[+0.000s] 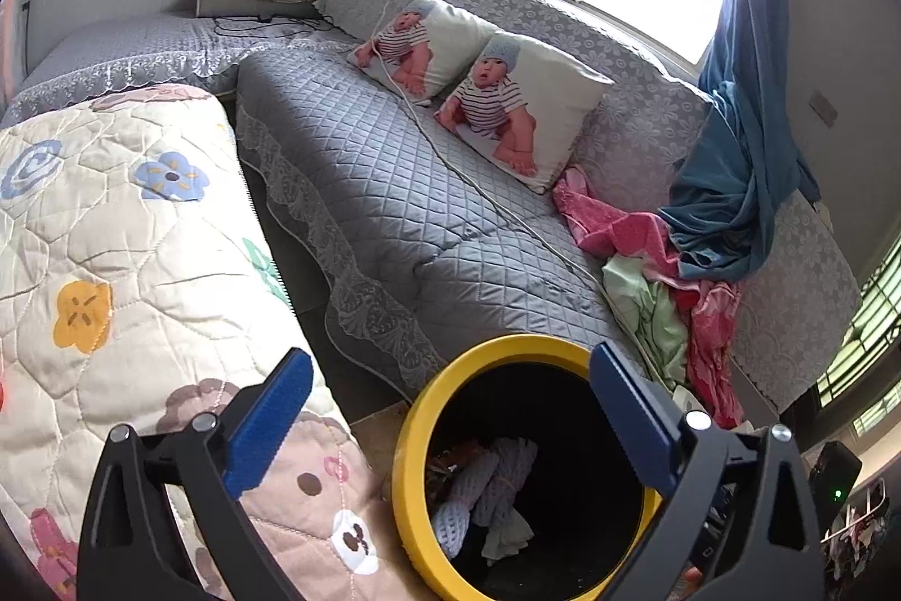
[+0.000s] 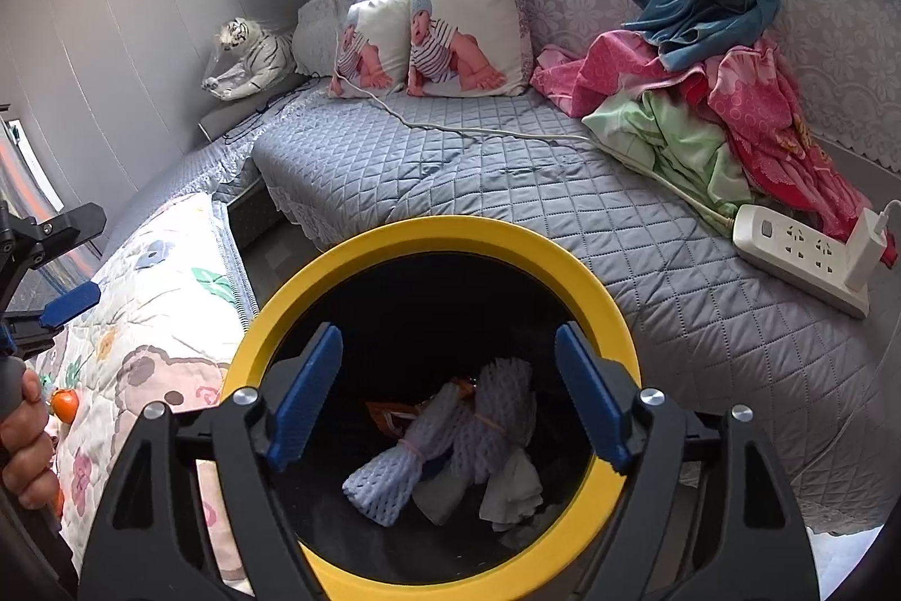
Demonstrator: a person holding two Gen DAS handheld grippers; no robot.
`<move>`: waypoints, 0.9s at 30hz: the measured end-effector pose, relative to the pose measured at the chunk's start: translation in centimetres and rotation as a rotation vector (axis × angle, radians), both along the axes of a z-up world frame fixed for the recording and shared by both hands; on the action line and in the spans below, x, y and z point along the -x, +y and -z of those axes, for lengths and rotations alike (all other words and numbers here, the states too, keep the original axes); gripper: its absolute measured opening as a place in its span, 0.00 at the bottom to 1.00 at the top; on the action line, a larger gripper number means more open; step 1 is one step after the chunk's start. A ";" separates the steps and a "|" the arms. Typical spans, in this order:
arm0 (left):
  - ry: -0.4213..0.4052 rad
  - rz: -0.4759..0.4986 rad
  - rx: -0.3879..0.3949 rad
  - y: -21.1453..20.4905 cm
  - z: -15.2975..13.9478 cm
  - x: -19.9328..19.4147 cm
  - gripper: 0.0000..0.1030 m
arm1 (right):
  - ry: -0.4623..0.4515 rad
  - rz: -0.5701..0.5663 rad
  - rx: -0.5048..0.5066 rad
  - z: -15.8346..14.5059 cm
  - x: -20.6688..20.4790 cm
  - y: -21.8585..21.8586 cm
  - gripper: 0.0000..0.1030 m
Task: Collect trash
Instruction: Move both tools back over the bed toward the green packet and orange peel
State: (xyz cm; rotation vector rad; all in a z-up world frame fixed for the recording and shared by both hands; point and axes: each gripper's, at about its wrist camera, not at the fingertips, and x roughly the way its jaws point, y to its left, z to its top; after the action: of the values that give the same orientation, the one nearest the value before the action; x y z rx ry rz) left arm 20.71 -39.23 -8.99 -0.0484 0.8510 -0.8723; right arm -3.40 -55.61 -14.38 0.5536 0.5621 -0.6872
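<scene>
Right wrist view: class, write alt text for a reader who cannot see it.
The open right gripper hangs empty over a yellow-rimmed bin holding white foam netting and an orange wrapper. Behind is a grey quilted sofa with two baby-print cushions, heaped clothes and a power strip.

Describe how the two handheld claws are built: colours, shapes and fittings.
Both match. The left claw and right claw each have two flat blue pads with a ribbed gripping face, mounted on black angular arms with triangular cut-outs. Round silver bolt heads mark the pivots. No cables or markings show. A bare hand grips the left claw's dark handle; no sleeve is visible.
</scene>
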 end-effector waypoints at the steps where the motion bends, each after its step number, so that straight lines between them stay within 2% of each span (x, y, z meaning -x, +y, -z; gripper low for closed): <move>1: 0.008 -0.013 0.002 0.4 0.0 -0.5 0.92 | -0.002 -0.001 0.003 -0.1 0.0 0.1 0.73; 12: -0.003 -0.142 0.005 6.2 -1.0 -4.1 0.92 | -0.029 -0.034 0.043 -2.3 -0.8 2.1 0.81; 21: -0.037 -0.260 -0.013 12.2 -1.6 -6.9 0.92 | -0.051 -0.162 0.086 -4.0 -3.8 6.0 0.83; 27: -0.074 -0.331 -0.063 17.1 -1.4 -8.5 0.92 | -0.068 -0.292 0.098 -4.9 -7.3 10.1 0.84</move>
State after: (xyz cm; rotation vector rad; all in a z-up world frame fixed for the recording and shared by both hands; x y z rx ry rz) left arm 29.17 -22.15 -7.61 -0.0986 0.7731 -0.5334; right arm 3.87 -45.55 -9.51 0.3915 0.5291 -0.4153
